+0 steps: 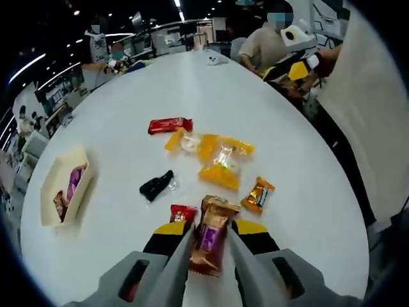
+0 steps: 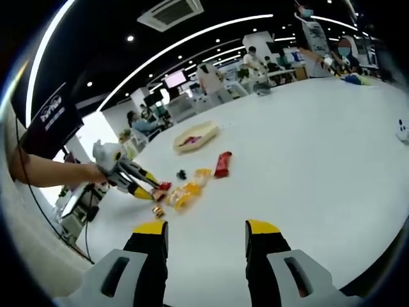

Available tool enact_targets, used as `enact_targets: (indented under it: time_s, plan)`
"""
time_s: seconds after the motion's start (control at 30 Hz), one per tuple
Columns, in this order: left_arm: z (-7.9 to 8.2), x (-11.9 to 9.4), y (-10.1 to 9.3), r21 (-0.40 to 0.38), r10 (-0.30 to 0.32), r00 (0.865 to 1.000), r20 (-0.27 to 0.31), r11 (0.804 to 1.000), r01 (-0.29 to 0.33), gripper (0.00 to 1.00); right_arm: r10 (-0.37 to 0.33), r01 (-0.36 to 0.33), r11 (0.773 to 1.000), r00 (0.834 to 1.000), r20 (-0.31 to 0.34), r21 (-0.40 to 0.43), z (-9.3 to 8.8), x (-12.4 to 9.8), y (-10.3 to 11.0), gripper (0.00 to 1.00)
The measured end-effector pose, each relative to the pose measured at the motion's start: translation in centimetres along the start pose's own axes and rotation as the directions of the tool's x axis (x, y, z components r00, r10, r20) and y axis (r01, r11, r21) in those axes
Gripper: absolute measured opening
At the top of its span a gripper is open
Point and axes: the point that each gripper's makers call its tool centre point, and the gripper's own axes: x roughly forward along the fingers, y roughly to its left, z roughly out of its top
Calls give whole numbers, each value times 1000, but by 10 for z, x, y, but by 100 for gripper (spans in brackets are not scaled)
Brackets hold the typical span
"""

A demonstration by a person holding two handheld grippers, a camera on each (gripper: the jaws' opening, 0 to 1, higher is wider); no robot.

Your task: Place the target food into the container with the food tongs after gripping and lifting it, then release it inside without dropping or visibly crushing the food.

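Meanwhile left claw (image 1: 208,246) grips one snack packet (image 1: 211,235); six lie loose.

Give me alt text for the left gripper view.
The left tongs are shut on a gold and purple snack packet above a white table. Beyond lie loose wrapped snacks, including a red bar and yellow packets. A cream tray at the left holds two packets.

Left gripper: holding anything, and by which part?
Yes. The left gripper holds a gold snack packet through tongs, pinched at its middle and lower part, above the white table.
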Motion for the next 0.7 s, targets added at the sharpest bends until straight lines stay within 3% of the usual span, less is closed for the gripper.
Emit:
enact_targets:
  time_s: [0.37, 0.7]
  plan:
    - [-1, 1, 3, -102, 7, 1000, 16, 995, -5, 20, 6, -6, 1000, 1000, -7, -8, 3, 7, -3, 49]
    - [1, -5, 10, -132, 36, 999, 12, 991, -34, 18, 7, -7, 1000, 1000, 4, -6, 10, 9, -7, 49]
